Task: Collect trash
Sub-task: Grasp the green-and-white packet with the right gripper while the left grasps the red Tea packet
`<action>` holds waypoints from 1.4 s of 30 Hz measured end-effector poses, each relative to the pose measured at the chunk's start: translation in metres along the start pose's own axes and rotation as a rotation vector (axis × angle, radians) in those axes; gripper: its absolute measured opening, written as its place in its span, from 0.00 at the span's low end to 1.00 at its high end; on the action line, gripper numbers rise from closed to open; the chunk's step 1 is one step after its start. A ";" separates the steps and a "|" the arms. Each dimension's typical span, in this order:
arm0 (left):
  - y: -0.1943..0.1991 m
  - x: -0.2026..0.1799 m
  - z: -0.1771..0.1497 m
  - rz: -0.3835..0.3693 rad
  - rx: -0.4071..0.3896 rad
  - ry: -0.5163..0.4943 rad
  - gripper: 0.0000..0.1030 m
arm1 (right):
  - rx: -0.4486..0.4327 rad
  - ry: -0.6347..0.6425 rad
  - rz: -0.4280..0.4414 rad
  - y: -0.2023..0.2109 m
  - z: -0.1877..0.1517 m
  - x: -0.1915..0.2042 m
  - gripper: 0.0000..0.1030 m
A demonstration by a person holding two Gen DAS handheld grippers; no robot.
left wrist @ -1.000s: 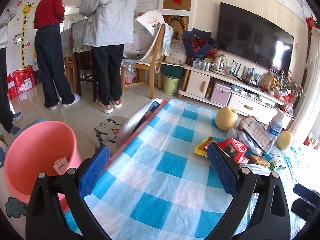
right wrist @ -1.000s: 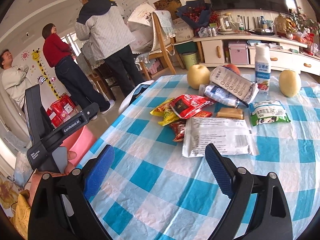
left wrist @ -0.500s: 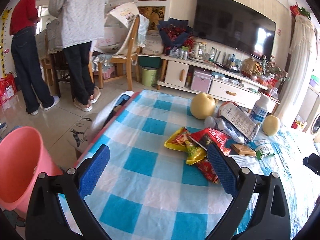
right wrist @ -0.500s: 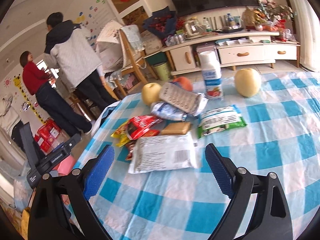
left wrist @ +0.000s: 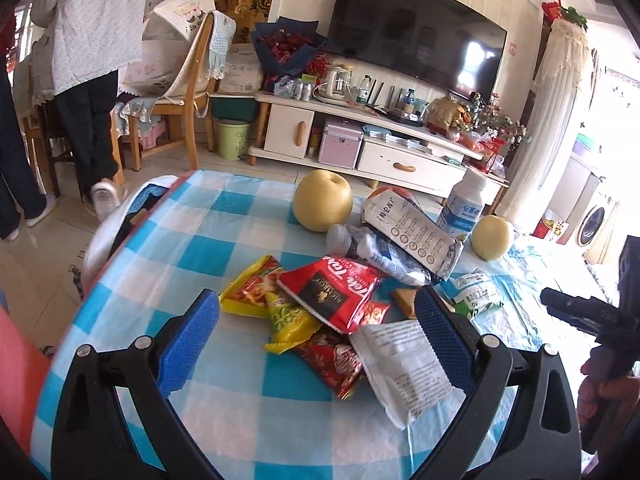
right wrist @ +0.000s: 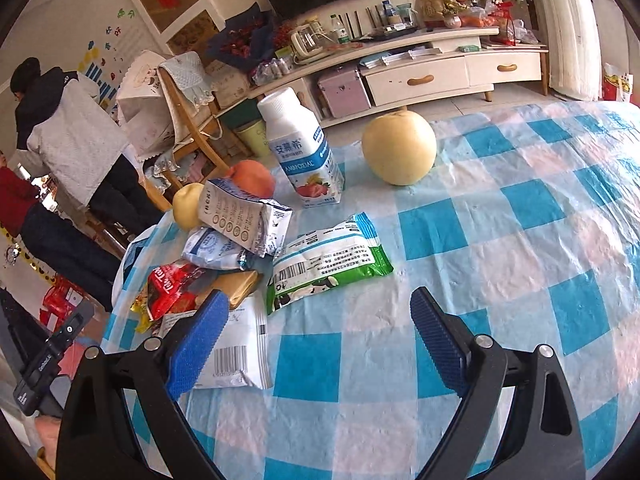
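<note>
A heap of wrappers lies on the blue-checked tablecloth [left wrist: 224, 224]: a red wrapper [left wrist: 332, 288], yellow wrappers [left wrist: 280, 312], a white printed bag [left wrist: 400, 364], a crushed carton [left wrist: 412, 232] and a green-white packet [right wrist: 328, 260]. My left gripper [left wrist: 318, 332] is open and empty, hovering just above the red and yellow wrappers. My right gripper [right wrist: 320, 336] is open and empty, its left finger over the white bag [right wrist: 232, 356], the green-white packet just ahead.
Two pale pears [right wrist: 400, 148] [left wrist: 322, 200], a peach [right wrist: 252, 176] and a yogurt bottle [right wrist: 300, 152] stand behind the heap. A pink bin [left wrist: 16, 368] is at the table's left edge. People stand at the far left by a chair [left wrist: 188, 92].
Both grippers have swung right and moved in closer to the wrapper heap. The pink bin has slid almost out of the left view. Both stay open.
</note>
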State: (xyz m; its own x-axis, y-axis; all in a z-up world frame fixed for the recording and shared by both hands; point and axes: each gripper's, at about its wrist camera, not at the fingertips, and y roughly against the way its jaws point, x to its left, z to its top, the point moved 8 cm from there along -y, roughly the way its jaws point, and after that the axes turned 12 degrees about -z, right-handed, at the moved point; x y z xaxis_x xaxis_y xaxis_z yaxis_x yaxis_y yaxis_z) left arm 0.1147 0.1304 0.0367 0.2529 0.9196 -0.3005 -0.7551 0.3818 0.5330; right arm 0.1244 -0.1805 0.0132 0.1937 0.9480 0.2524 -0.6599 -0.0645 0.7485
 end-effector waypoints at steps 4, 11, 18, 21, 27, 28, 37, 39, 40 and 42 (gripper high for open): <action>-0.021 0.003 0.005 0.011 0.015 -0.024 0.96 | 0.009 0.056 -0.005 -0.021 0.005 0.006 0.89; -0.055 0.013 0.008 -0.009 0.082 -0.087 0.95 | 0.029 0.129 -0.010 -0.056 0.011 0.015 0.89; -0.084 0.013 0.004 -0.057 0.150 -0.169 0.95 | 0.068 0.168 -0.030 -0.081 0.014 0.018 0.89; -0.097 0.013 0.004 -0.078 0.172 -0.179 0.95 | 0.090 0.196 -0.033 -0.090 0.010 0.023 0.89; -0.120 0.012 -0.001 -0.098 0.222 -0.189 0.95 | 0.068 0.298 -0.085 -0.094 0.003 0.034 0.90; -0.122 0.011 -0.002 -0.096 0.227 -0.196 0.95 | 0.067 0.299 -0.085 -0.094 0.003 0.034 0.91; -0.124 0.001 -0.009 -0.075 0.247 -0.252 0.85 | 0.074 0.330 -0.089 -0.098 0.000 0.042 0.95; -0.124 -0.002 -0.010 -0.056 0.248 -0.266 0.83 | 0.073 0.341 -0.099 -0.097 -0.002 0.043 0.94; -0.124 -0.003 -0.011 -0.050 0.250 -0.274 0.83 | 0.073 0.345 -0.101 -0.097 -0.003 0.043 0.93; -0.124 -0.005 -0.012 -0.042 0.250 -0.276 0.81 | 0.071 0.354 -0.105 -0.096 -0.004 0.042 0.90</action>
State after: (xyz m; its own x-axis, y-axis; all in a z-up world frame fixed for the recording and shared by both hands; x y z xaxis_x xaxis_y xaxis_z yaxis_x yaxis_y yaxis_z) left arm 0.1996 0.0774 -0.0369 0.4601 0.8797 -0.1200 -0.5778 0.3993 0.7118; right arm 0.1932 -0.1332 -0.0507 -0.0135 0.9988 -0.0468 -0.5954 0.0295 0.8029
